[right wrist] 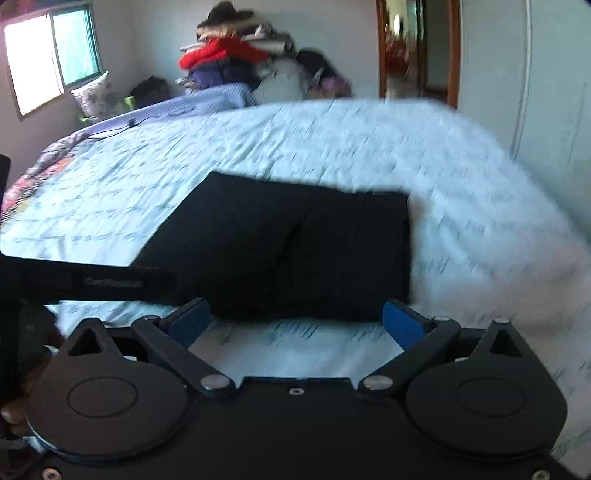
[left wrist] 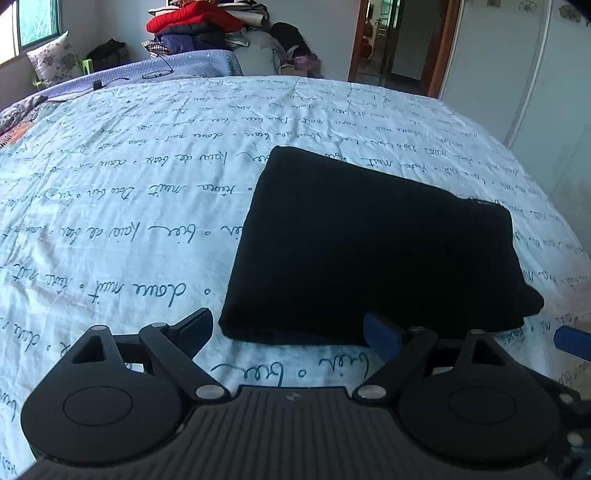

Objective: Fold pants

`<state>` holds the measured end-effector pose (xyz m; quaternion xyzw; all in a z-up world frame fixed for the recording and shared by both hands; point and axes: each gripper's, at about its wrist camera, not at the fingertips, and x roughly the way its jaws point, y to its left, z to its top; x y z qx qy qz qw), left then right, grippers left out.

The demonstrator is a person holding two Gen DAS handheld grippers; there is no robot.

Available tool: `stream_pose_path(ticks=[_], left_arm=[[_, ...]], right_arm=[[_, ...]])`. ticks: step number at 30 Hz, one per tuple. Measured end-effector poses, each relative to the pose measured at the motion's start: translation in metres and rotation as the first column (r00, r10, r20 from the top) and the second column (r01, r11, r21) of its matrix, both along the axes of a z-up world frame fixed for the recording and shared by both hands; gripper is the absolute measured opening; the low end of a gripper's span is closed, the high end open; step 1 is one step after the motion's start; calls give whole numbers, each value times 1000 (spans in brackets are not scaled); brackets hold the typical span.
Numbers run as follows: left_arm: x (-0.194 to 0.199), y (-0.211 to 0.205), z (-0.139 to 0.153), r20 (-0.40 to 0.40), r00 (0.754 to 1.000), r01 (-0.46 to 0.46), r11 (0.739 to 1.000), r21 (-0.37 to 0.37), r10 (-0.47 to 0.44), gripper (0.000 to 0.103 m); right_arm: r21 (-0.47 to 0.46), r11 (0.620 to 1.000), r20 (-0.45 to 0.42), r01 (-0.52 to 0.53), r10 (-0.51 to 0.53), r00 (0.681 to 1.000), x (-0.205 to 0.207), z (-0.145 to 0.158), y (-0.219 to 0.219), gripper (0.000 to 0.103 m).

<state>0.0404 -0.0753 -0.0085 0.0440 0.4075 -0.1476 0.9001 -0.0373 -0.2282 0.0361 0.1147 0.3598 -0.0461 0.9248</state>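
Wide bed [left wrist: 110, 192] under a pale sheet printed with looping handwriting, filling most of both views; heap of clothes [left wrist: 199, 26] at its far end, window [right wrist: 48, 55] to the left, doorway [left wrist: 391, 44] to the right. Black pants [left wrist: 369, 251] lying flat near the middle of the sheet, already folded into a thick, roughly square packet, one corner of a lower layer poking out at the near right; same packet in the right wrist view [right wrist: 288, 251], blurred, with a seam or fold line running down its top. Likely soft, light and limp, knit or cotton by the look: no stiffness to hold a shape, layers apt to slide over each other and sag if lifted by one edge only. Best taken at the near edge, both corners at once, pinching through all layers so the stack stays together; folded edge safer than the loose one. Left gripper [left wrist: 291, 332] spread wide just short of the near edge, nothing between its fingers. Right gripper [right wrist: 295, 319] likewise wide apart at the near edge, pads clear of the cloth, holding nothing. Folding seemingly finished or one tidy-up away.
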Motion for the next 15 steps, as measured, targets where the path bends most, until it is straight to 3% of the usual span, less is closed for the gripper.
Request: stream_pose_path(ticks=[3, 6, 11, 15], left_arm=[[-2, 4, 0, -3, 1000, -10, 1000, -3, 10, 90], [-3, 8, 0, -10, 1000, -24, 1000, 2, 24, 90], [-3, 14, -3, -5, 999, -48, 998, 29, 49, 90], [-2, 16, -3, 21, 998, -58, 996, 65, 56, 90]], right_arm=[[-5, 999, 19, -50, 50, 999, -6, 1, 6, 101], [-162, 983, 56, -89, 99, 993, -11, 4, 23, 101], [-438, 890, 76, -126, 176, 981, -13, 1, 53, 101], [-540, 833, 77, -117, 187, 979, -10, -3, 68, 101]])
